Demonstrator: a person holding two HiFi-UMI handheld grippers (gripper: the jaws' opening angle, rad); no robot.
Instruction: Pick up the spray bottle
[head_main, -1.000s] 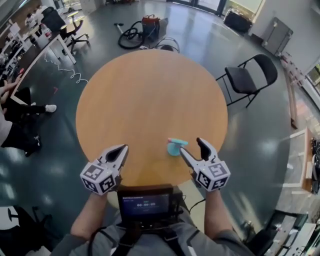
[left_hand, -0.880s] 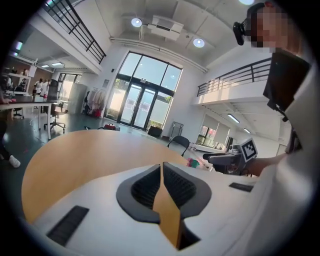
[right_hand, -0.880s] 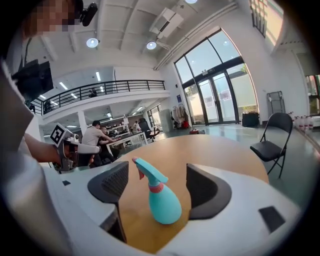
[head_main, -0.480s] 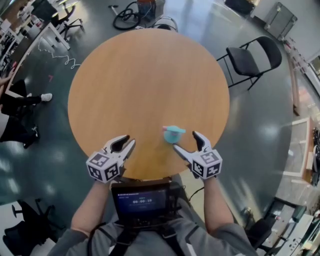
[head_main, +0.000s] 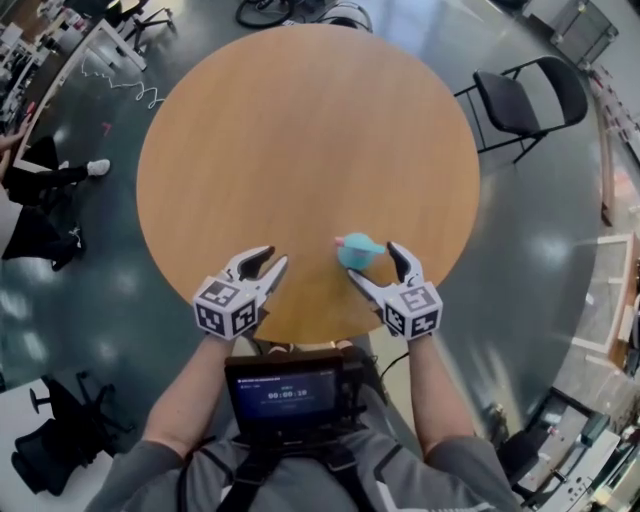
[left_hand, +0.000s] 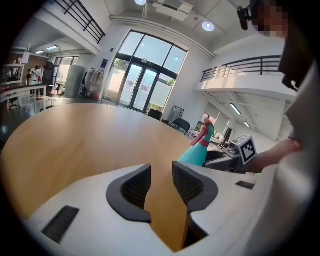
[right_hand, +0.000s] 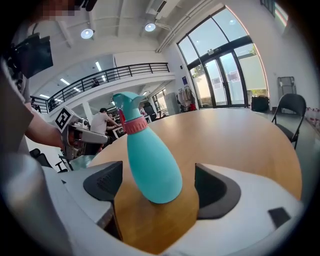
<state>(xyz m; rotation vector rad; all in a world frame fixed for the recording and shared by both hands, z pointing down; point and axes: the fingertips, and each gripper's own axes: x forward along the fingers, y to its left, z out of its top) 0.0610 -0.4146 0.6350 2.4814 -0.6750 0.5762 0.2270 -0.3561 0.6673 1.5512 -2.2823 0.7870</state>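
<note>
A teal spray bottle (head_main: 357, 250) with a pink collar stands upright near the front edge of the round wooden table (head_main: 300, 130). My right gripper (head_main: 373, 265) is open, and its jaws have just been opening wider. The bottle's belly (right_hand: 150, 160) stands between its pads (right_hand: 104, 182), with a gap showing on each side. My left gripper (head_main: 262, 264) is low over the table to the bottle's left. Its jaws have just been opening and now stand a little apart, with only bare wood between the fingers (left_hand: 135, 187). The left gripper view shows the bottle (left_hand: 197, 152) off to its right.
A black folding chair (head_main: 525, 100) stands on the floor right of the table. The table's front edge (head_main: 300, 340) lies just behind both grippers, above the chest-mounted screen (head_main: 285, 392). A person's legs (head_main: 45, 185) and desks are at far left.
Both grippers have come down towards the table near its front edge. The left jaws went from shut to parted. The right jaws have opened wider and now flank the bottle.
</note>
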